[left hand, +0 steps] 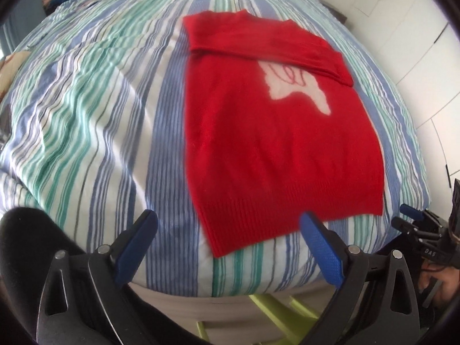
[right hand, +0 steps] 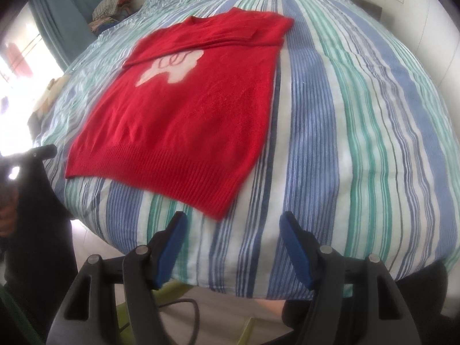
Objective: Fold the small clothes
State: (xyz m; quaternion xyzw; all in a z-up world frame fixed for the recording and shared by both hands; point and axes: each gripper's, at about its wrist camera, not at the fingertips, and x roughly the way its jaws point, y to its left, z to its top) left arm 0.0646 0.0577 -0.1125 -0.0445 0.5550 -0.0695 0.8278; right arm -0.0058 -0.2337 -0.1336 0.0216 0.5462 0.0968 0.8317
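The sweater [left hand: 276,143] lies flat on the bed [left hand: 100,115], front up, with both sleeves already folded across the chest so that a red band crosses the pale motif [left hand: 296,86]. Its ribbed hem [right hand: 161,169] is the near edge. It looks a soft, light knit: limp, likely to sag and stretch if lifted by one point, and fuzzy enough to cling a little to the striped cover rather than slide. Nothing fragile here, but a single pinch would probably drag the folded sleeves askew.

The best hold, I judge, is the two hem corners together, where the ribbing is thicker and gives the pads something to bite, then carrying the hem up toward the collar to halve the body.

The left claw [left hand: 227,224] hangs released, fingers wide apart, empty; the hem's near-left corner lies just ahead of it and between its pads [left hand: 322,253], not touched. The right claw [right hand: 233,230] is likewise spread and holds nothing; the hem's right corner lies just ahead and slightly left of its gap.

Beyond the sweater, a heap of clothes [right hand: 112,8] sits far ahead at the bed's head, well apart.
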